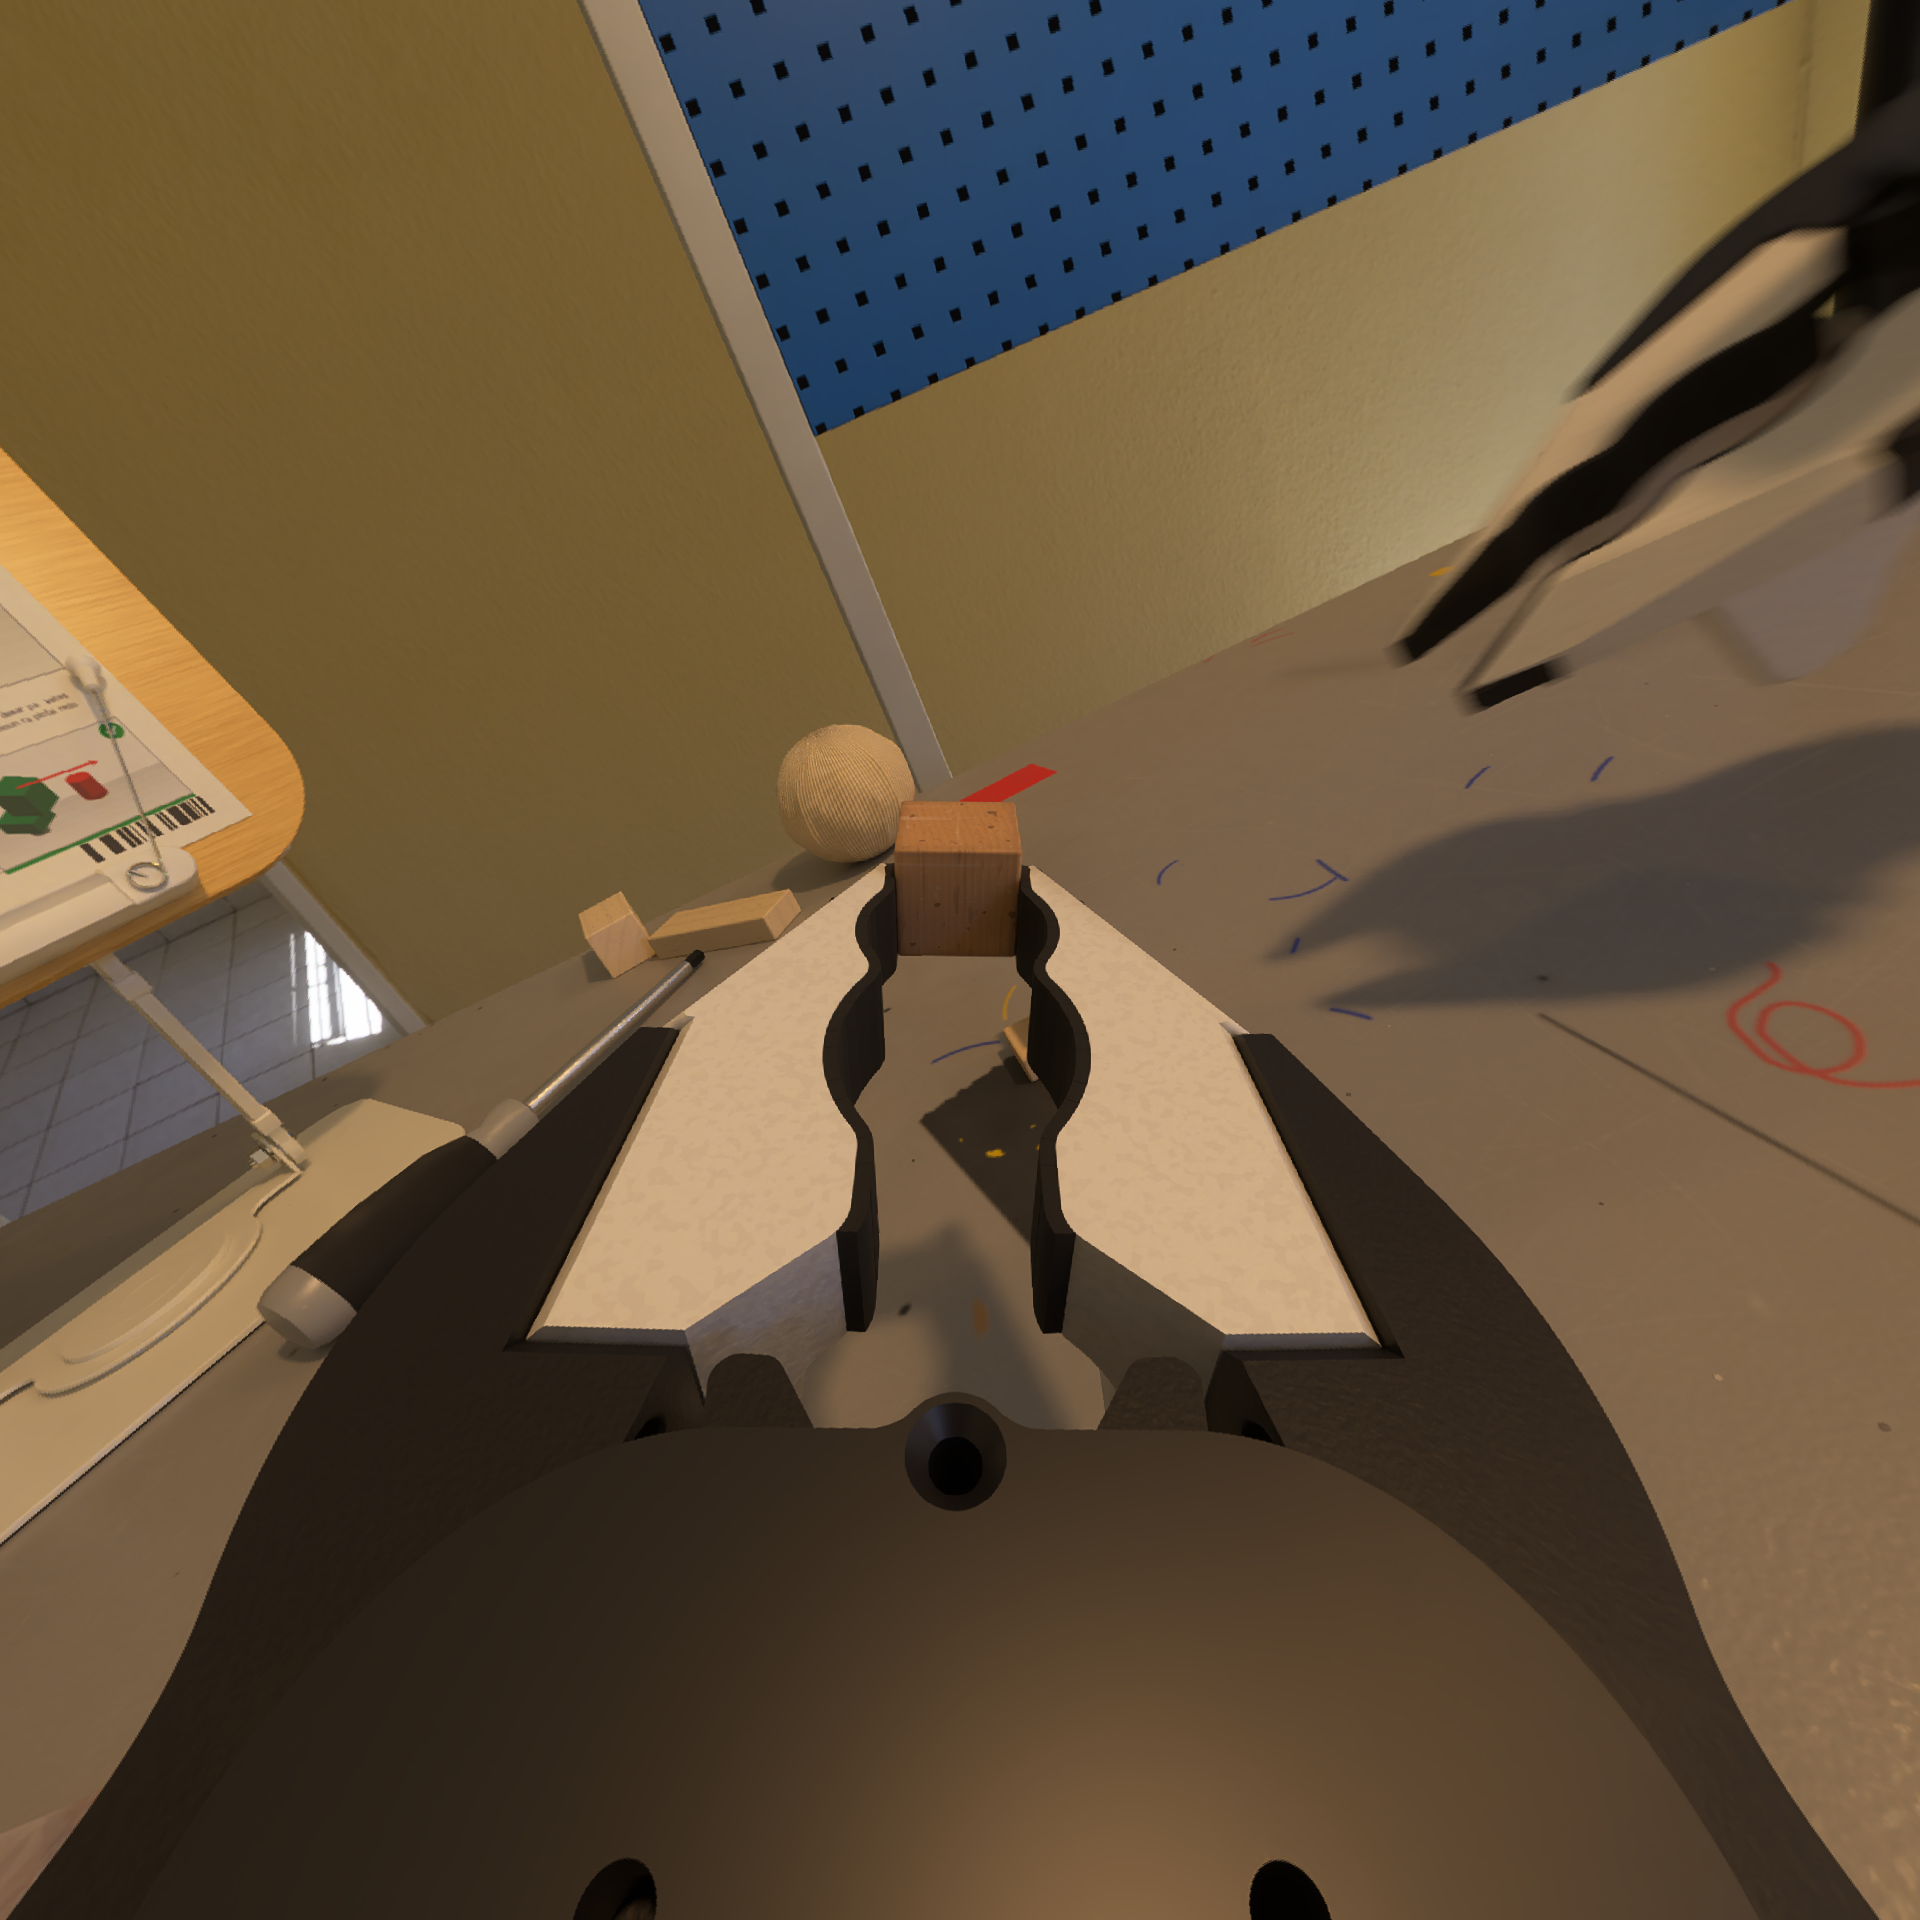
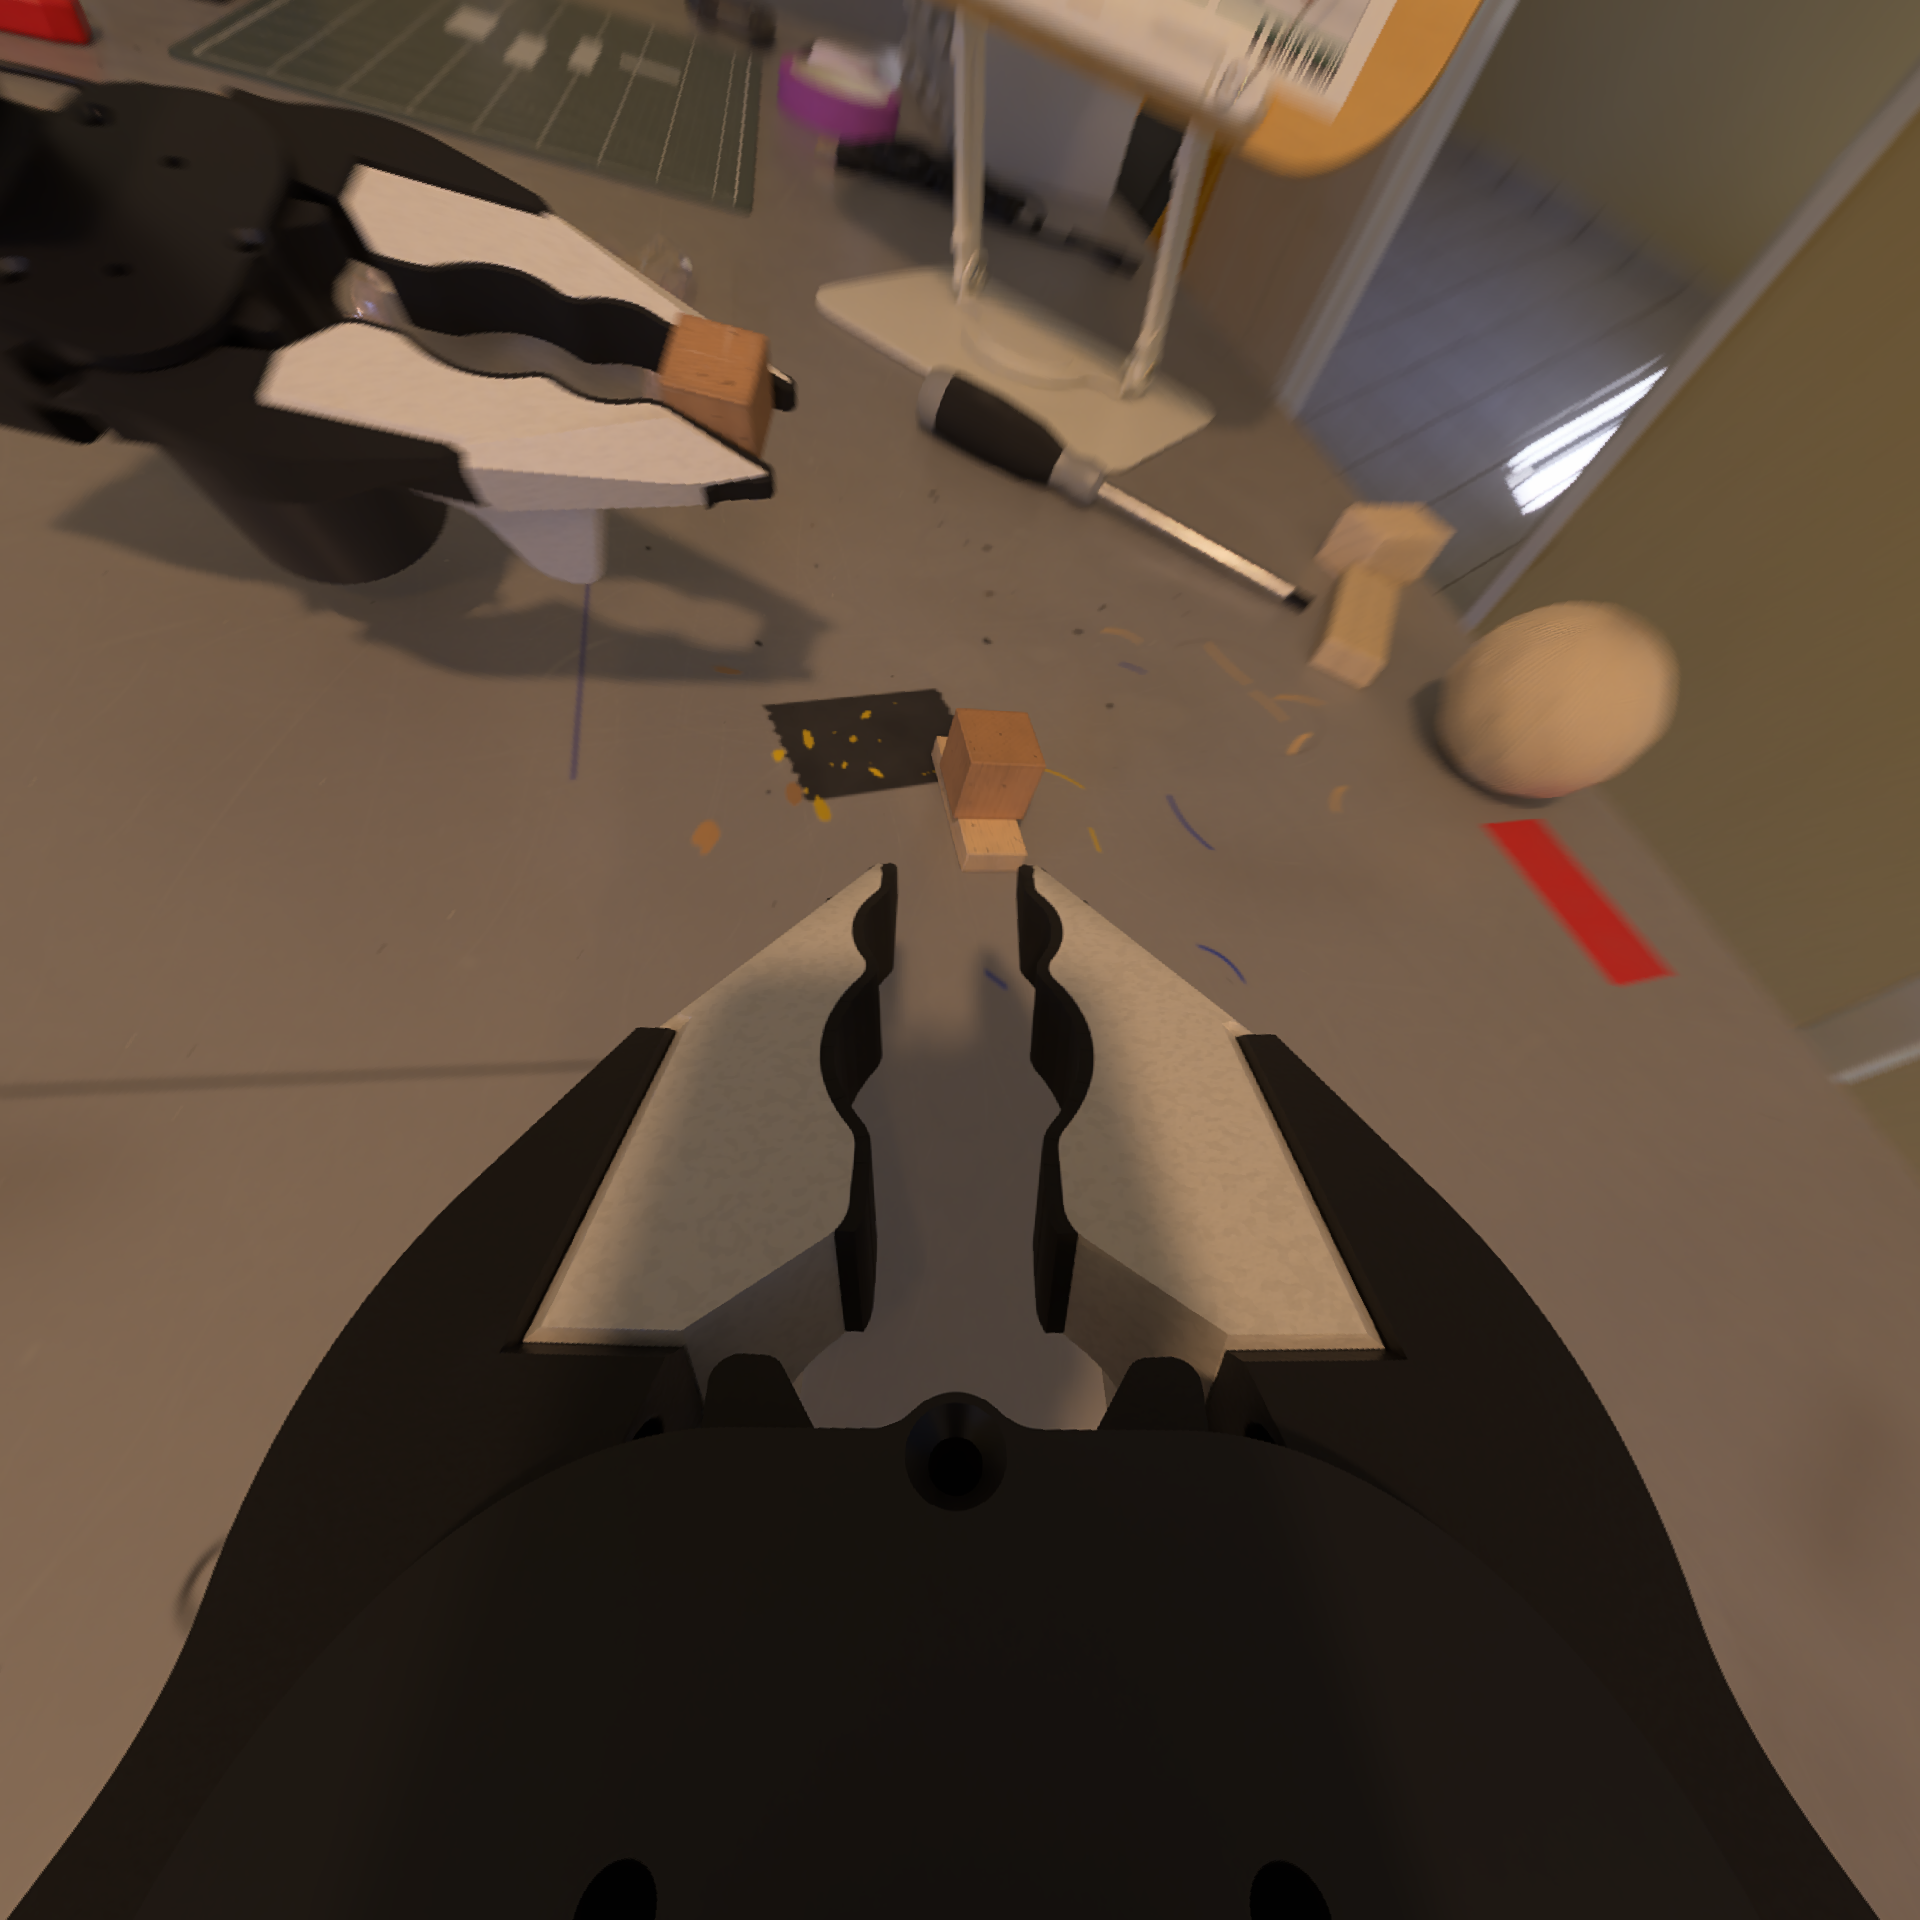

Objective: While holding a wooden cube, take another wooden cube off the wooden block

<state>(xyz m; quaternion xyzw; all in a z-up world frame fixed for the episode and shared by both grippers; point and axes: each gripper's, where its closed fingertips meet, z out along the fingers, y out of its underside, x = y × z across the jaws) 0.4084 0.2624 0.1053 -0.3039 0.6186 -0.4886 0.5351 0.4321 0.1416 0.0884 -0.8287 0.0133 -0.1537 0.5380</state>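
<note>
My left gripper (image 1: 956,883) is shut on a brown wooden cube (image 1: 956,883) and holds it above the grey table; it also shows at the upper left of the right wrist view (image 2: 774,431) with the cube (image 2: 717,379) at its tips. A second brown wooden cube (image 2: 992,764) sits on a pale wooden block (image 2: 987,842) on the table. My right gripper (image 2: 956,878) is open and empty, its tips just short of that block. It shows blurred at the upper right of the left wrist view (image 1: 1455,665).
A screwdriver (image 2: 1049,457), a pale wooden cube on a pale plank (image 2: 1366,592) and a cream ball (image 2: 1558,701) lie near the wall. A black patch (image 2: 857,743) and red tape (image 2: 1574,899) mark the table. A clipboard stand (image 2: 1039,312) and green mat (image 2: 499,83) stand farther off.
</note>
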